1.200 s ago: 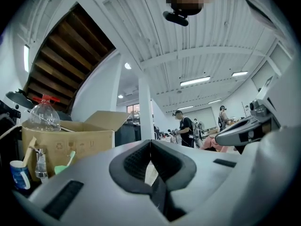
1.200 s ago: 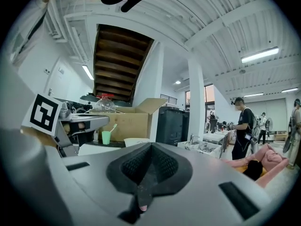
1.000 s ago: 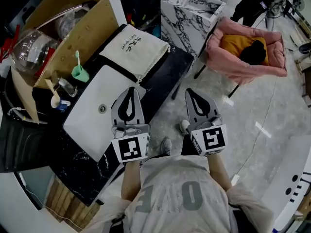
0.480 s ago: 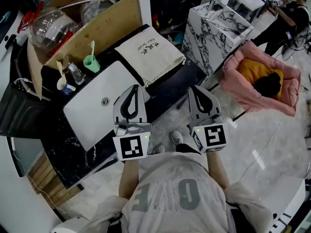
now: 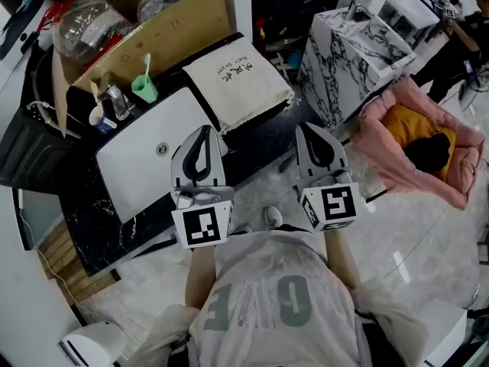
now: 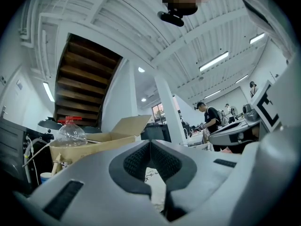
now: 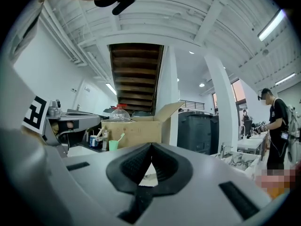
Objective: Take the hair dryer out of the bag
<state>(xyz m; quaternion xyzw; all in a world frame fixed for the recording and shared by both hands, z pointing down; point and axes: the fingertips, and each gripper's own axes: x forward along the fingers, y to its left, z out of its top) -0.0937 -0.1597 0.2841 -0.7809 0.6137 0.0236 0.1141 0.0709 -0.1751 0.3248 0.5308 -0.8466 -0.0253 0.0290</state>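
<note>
A cream drawstring bag (image 5: 238,82) with dark print lies flat on the black marble counter (image 5: 99,224), beyond the white sink (image 5: 145,163). The hair dryer is hidden from view. My left gripper (image 5: 202,131) hangs shut and empty over the sink's near right corner, tips short of the bag. My right gripper (image 5: 309,128) is shut and empty over the floor beside the counter's end. A sliver of the bag (image 6: 153,179) shows between the left gripper's closed jaws (image 6: 150,142), and the same bag (image 7: 149,171) peeks under the right gripper's tips (image 7: 151,145).
A cardboard box (image 5: 164,25) with a clear plastic bottle (image 5: 82,27) stands behind the sink; a green cup with a toothbrush (image 5: 144,89) sits beside it. A marble-patterned block (image 5: 354,48) and a pink pet bed (image 5: 416,140) stand to the right. People stand in the background (image 7: 277,126).
Both grippers have swung left towards the counter; the bag and sink now sit closer to centre in the head view. Both jaws stayed shut.
</note>
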